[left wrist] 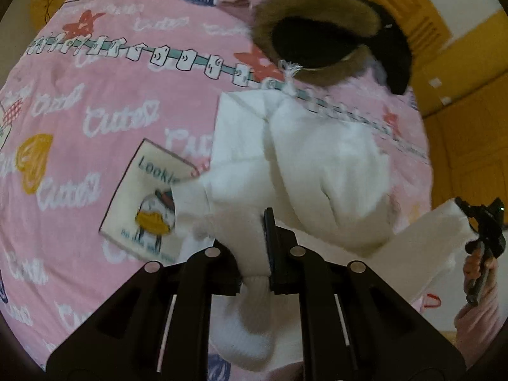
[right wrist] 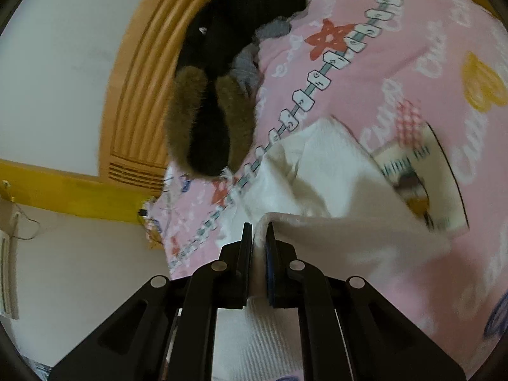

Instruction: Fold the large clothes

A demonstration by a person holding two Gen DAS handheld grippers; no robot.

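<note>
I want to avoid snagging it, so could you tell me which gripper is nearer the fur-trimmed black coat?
Hard to say. The left gripper and right gripper both clamp the white garment, short of the fur-trimmed black coat.

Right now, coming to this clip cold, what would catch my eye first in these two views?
The white garment, lifted off the pink printed bedspread, fills the middle of both views, with the left gripper and the right gripper each shut on a bunch of its fabric. Beyond it, near the wooden headboard, lies a black coat with a brown fur-trimmed hood.
</note>
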